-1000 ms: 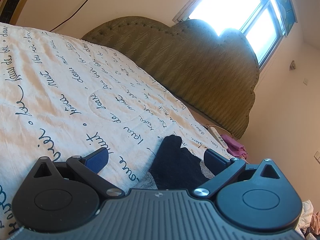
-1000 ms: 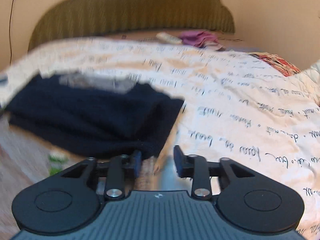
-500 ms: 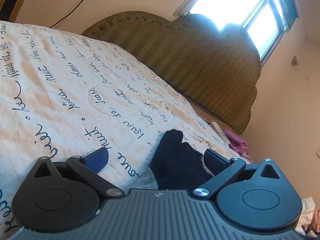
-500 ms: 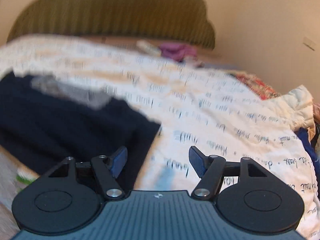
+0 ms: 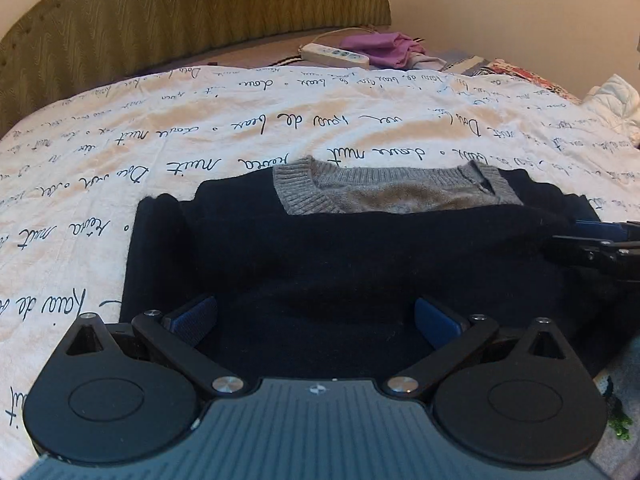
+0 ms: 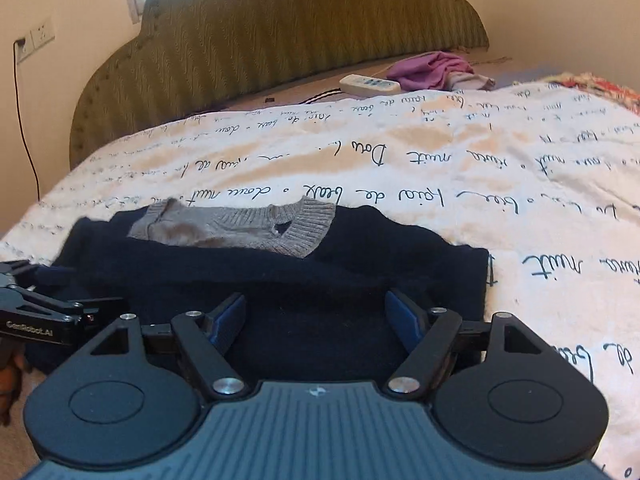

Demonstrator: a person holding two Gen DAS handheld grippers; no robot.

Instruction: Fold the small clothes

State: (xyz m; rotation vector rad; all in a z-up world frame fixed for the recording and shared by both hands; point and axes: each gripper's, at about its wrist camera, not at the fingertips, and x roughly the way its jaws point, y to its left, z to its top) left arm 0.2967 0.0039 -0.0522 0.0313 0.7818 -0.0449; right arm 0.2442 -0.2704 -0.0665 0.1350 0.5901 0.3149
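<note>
A dark navy knitted sweater (image 5: 360, 256) with a grey ribbed neck (image 5: 396, 192) lies folded on the bed, neck at its far edge. My left gripper (image 5: 314, 316) hangs open over the near part of the sweater, its blue pads (image 5: 192, 316) wide apart and gripping nothing. In the right wrist view the same sweater (image 6: 360, 264) lies under my right gripper (image 6: 316, 320). Its jaws are opening, with only flat knit below them and no pad pressing on it. Each gripper shows at the edge of the other's view: the right gripper (image 5: 580, 236) and the left gripper (image 6: 52, 288).
The white duvet (image 5: 280, 128) with black script covers the bed. A green padded headboard (image 6: 280, 32) stands behind it. A white power strip (image 5: 334, 55) and a purple cloth (image 5: 380, 46) lie by the headboard. Patterned fabric (image 5: 520, 70) and a pale bundle (image 5: 612, 100) sit far right.
The left view has swung from looking along the bed at the window to facing the sweater squarely. The right gripper's jaws have spread wider and it has shifted left over the sweater.
</note>
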